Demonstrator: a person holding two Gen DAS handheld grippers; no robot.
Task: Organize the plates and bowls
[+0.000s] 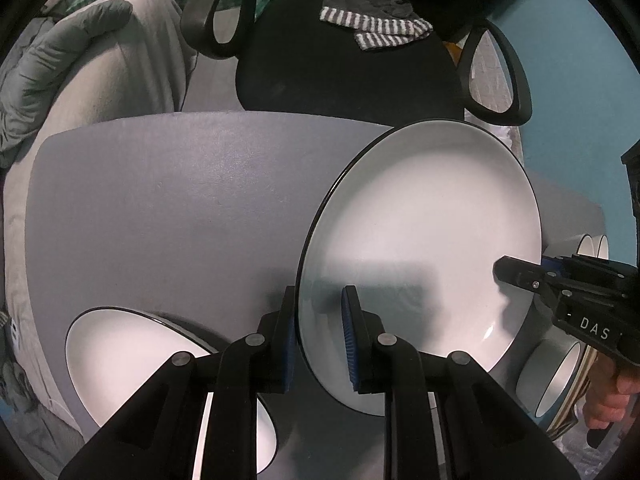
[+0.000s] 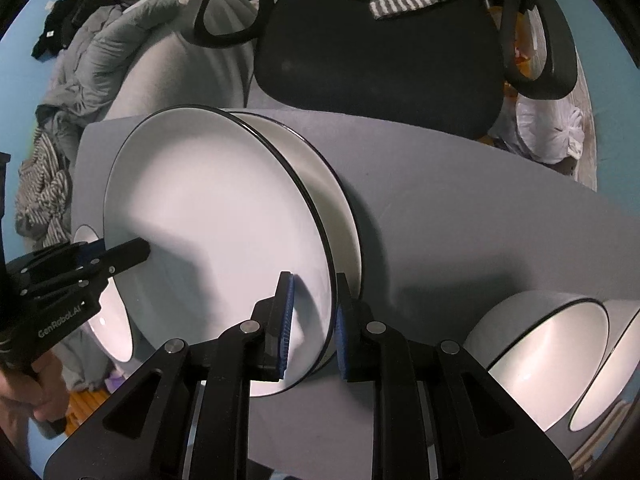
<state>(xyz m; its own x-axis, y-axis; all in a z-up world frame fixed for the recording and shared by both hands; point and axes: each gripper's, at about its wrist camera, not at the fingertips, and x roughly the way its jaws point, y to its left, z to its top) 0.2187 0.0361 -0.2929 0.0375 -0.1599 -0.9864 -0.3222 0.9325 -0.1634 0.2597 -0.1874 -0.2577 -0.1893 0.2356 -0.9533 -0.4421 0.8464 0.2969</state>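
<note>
A big white plate [image 1: 420, 248] with a thin black rim was up off the grey table [image 1: 160, 208], tilted, held at both edges. The left gripper [image 1: 320, 312] had its blue-padded jaws closed down on one edge of that plate, and the right gripper [image 2: 314, 300] was clamped on the opposite edge the same way. In the right wrist view a second plate [image 2: 320, 176] sat just behind and under the held one, flat on the table. Two white bowls [image 2: 548, 352] lay on their sides near the right edge, another plate [image 1: 120, 352] near the left. Writing-wise, the right gripper's body read "DAS", the left one "GenRobot.AI". A black office chair [image 1: 344, 72] with a striped cloth [image 1: 380, 28] stood behind the table.
</note>
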